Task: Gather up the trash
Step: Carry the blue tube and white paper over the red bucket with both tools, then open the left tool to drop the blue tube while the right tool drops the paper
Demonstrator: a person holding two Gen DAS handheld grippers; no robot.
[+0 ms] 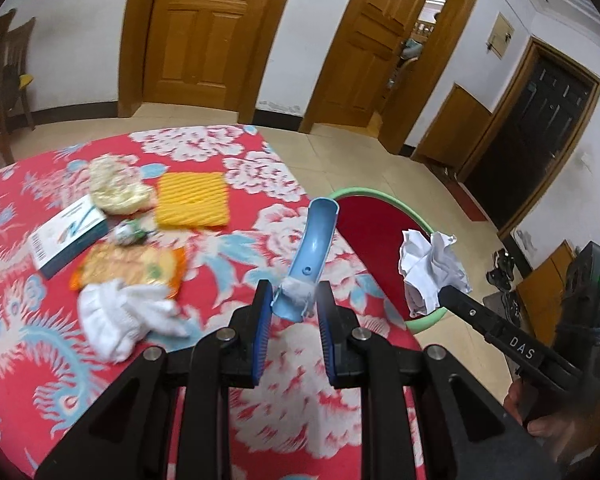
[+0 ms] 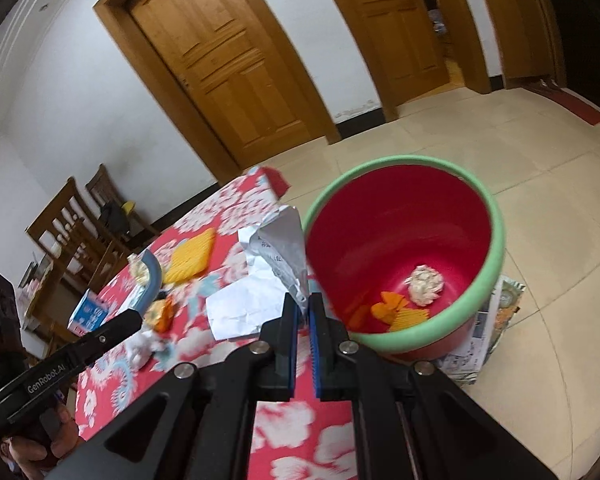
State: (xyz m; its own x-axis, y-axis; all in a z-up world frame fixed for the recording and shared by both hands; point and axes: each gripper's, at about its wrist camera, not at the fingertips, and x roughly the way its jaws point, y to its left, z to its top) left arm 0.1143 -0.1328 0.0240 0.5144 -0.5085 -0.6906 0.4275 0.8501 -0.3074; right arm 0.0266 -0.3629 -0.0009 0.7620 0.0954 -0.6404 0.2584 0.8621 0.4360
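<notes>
Now | left gripper (image 1: 292, 300) jaws clenched on blue scoop (image 1: 312, 240) | right gripper (image 2: 305, 308) jaws pinching crumpled paper (image 2: 256, 284)

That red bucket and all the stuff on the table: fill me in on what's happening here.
A person is clearing trash from the red floral tablecloth with two handheld grippers. The left gripper is shut on a curved light-blue plastic piece. The right gripper is shut on crumpled white paper beside the green-rimmed red bucket, which holds a pale wad and orange scraps. A white cloth and a yellow ridged pad remain on the table.
</notes>
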